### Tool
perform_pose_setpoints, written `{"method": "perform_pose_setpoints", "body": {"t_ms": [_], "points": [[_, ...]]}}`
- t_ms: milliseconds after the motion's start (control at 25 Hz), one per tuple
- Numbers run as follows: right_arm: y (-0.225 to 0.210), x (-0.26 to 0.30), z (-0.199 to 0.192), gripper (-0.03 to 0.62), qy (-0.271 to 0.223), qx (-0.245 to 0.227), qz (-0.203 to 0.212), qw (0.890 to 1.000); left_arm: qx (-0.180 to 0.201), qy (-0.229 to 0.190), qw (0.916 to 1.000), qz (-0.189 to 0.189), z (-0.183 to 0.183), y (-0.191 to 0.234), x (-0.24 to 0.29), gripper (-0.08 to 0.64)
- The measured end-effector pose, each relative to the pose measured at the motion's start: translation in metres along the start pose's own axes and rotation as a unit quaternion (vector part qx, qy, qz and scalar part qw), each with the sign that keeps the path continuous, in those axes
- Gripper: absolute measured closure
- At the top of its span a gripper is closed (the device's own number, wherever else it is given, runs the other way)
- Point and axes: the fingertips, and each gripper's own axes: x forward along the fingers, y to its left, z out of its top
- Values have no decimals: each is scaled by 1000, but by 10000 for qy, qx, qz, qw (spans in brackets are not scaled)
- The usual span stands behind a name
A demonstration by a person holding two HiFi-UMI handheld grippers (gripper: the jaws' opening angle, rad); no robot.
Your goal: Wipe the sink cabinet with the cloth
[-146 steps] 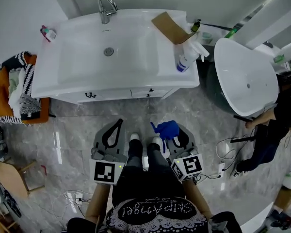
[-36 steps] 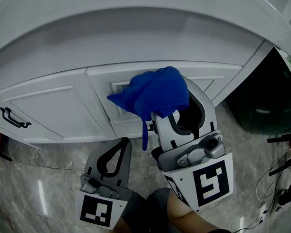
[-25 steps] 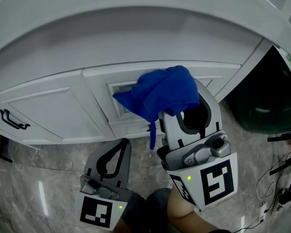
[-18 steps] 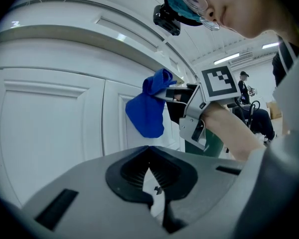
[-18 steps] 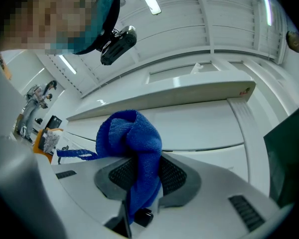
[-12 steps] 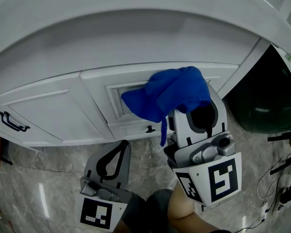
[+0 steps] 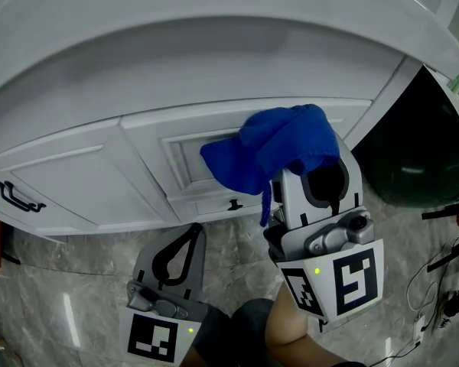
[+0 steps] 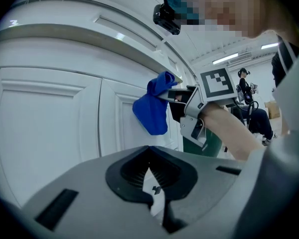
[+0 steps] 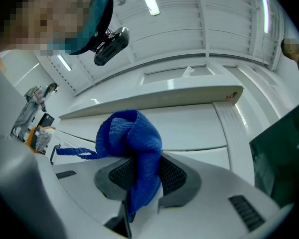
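– Cloth (image 7: 279, 147): where is it, and what holds it?
– It is a blue cloth, bunched into a loose ball, clamped in the right hand-held gripper (image 7: 306, 176). In the right gripper view the jaws are closed on a fold of the cloth (image 9: 132, 143), and the rest puffs out above the right hand-held gripper (image 9: 139, 183). A thin blue loop trails off to one side.
– And where is it against the sink cabinet (image 7: 84, 182)?
– Up at the white cabinet front, over the recessed panel (image 7: 185, 163) right of the middle, just under the overhanging basin rim (image 7: 214, 44). The left gripper view shows the cloth (image 8: 152, 111) right at that panel; I cannot tell whether it presses on it.
– What about the other hand?
– The left hand-held gripper (image 7: 185, 239) is held low, well below the cloth, over the grey marbled floor (image 7: 76, 281). Its view shows the jaws together at the tips of the left hand-held gripper (image 8: 150, 163), with nothing between them.
– Can you see inside anything?
– The cabinet is shut: a door at the left with a dark handle (image 7: 15, 196), and a small dark knob (image 7: 233, 203) below the panel. What it holds is hidden. A dark green container (image 7: 413, 159) stands just right of the cabinet; its inside is out of sight.
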Motion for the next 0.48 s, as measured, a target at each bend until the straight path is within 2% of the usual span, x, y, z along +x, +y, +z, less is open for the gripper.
{"method": "perform_pose_setpoints", "body": {"t_ms": [480], "points": [[-11,-3,0,477,-22,-43,-253,9997,49,65,10000,-10,-3,0,3,558]]}}
